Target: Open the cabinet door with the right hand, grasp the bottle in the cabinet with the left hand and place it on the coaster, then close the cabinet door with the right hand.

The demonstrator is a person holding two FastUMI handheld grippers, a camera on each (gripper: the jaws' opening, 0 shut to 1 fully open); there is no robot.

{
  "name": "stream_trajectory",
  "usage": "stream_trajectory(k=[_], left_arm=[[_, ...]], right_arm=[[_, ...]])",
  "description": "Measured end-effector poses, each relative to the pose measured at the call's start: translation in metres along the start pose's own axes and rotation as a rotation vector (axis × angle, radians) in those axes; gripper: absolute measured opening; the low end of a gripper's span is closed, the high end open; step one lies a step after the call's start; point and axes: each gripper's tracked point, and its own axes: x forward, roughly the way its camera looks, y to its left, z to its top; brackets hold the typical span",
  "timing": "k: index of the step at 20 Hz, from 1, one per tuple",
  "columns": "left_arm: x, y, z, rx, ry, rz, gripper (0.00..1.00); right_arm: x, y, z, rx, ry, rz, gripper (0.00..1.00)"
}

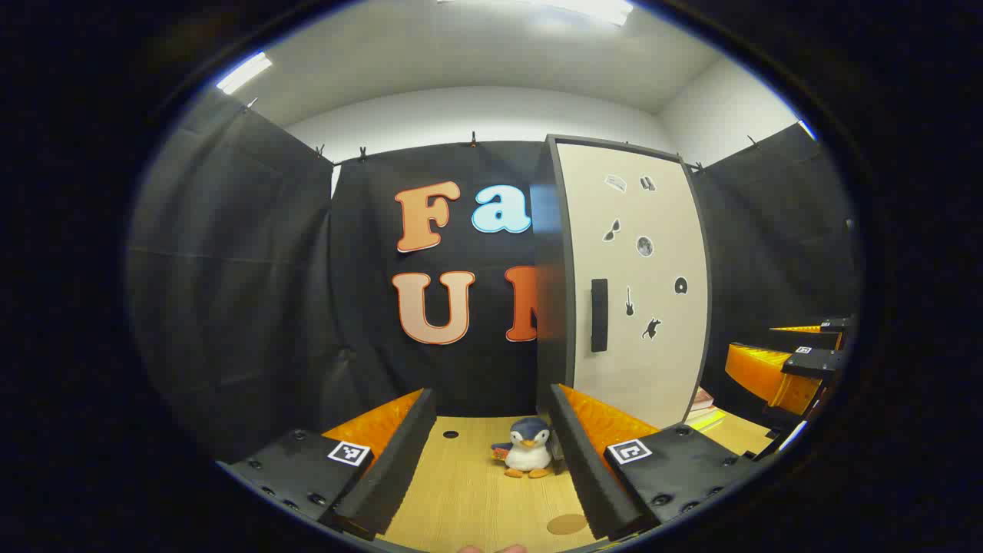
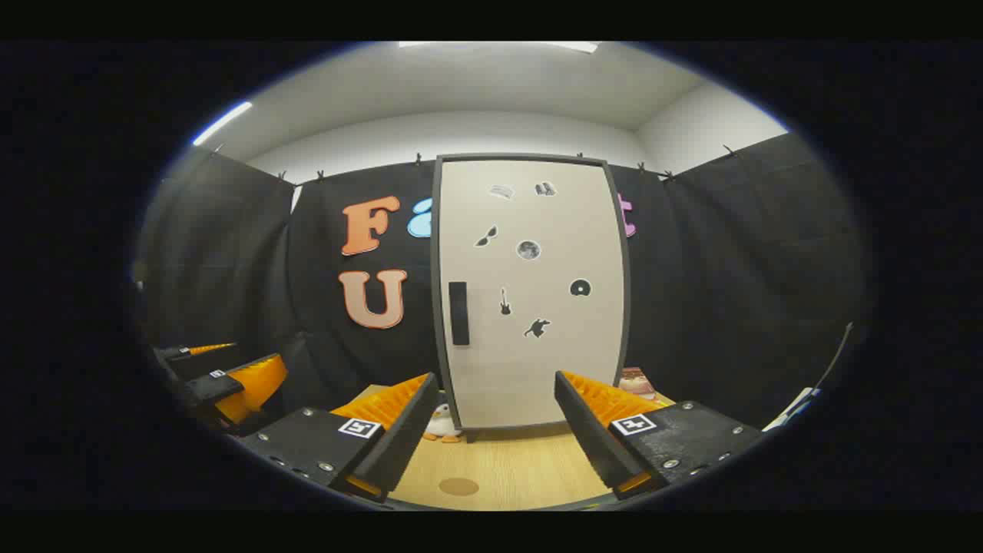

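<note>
Two-finger left gripper point(image 1: 491, 468): black mounts dotted with screws, each bearing a square black-and-white marker. Ribbed inner faces along the fingers. Same build on the right gripper point(image 2: 491, 438).

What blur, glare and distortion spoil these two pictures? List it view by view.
Left gripper view: a smeared, blurry patch along the cabinet door's left edge; bright ceiling lights glare at the top; fisheye bends the door. The penguin toy looks sharp. Right gripper view: dimmer and softer overall, the cabinet door bulges barrel-like, and the coaster stays readable.
</note>
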Motion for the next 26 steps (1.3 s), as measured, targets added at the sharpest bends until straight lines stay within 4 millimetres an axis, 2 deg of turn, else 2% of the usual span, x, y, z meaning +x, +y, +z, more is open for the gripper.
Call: stream_trajectory(k=[2,3,4,5,6,7,8,11,12,13,16,17,21,25,26], left_arm=[[0.004,0.001,-0.003,-0.013,0.012,-0.003,0.99],[0.006,0.003,-0.004,-0.018,0.016,-0.002,0.96],[0.008,0.004,-0.004,-0.019,0.018,0.000,0.99],[0.010,0.005,-0.005,-0.017,0.020,0.003,0.96],[0.012,0.007,-0.005,-0.016,0.025,0.008,0.99],[0.014,0.008,-0.007,-0.018,0.027,0.010,0.96],[0.015,0.008,-0.006,-0.021,0.026,0.010,0.98],[0.018,0.007,-0.006,-0.017,0.021,0.008,0.99],[0.020,0.008,-0.007,-0.016,0.023,0.008,0.96],[0.022,0.008,-0.009,-0.016,0.026,0.006,0.99],[0.028,0.009,-0.011,-0.014,0.033,0.006,0.96],[0.032,0.010,-0.012,-0.014,0.030,0.007,0.99],[0.042,0.012,-0.013,-0.024,0.036,-0.014,0.96],[0.056,0.019,-0.015,-0.035,0.040,-0.041,0.99],[0.060,0.022,-0.017,-0.039,0.044,-0.048,0.96]], right_arm=[[0.003,-0.005,0.000,-0.001,0.003,-0.013,0.94],[0.005,-0.006,0.001,-0.001,0.000,-0.016,0.98],[0.005,-0.005,0.001,0.001,-0.001,-0.014,0.94],[0.006,-0.005,0.001,0.002,-0.002,-0.013,0.94],[0.007,-0.004,0.001,-0.001,-0.003,-0.012,0.94],[0.010,-0.004,0.000,-0.003,-0.002,-0.012,0.89],[0.011,-0.003,-0.002,-0.003,0.002,-0.010,0.94],[0.016,-0.002,-0.004,-0.015,0.008,-0.011,0.94],[0.019,-0.001,-0.006,-0.016,0.011,-0.007,0.93],[0.021,0.001,-0.007,-0.013,0.015,-0.005,0.93],[0.026,0.002,-0.009,-0.004,0.020,-0.005,0.94],[0.029,0.002,-0.009,-0.004,0.020,-0.005,0.94],[0.040,0.005,-0.009,-0.007,0.022,-0.011,0.94],[0.054,0.011,-0.004,0.022,0.001,-0.023,0.94],[0.059,0.014,-0.003,0.024,-0.003,-0.020,0.94]])
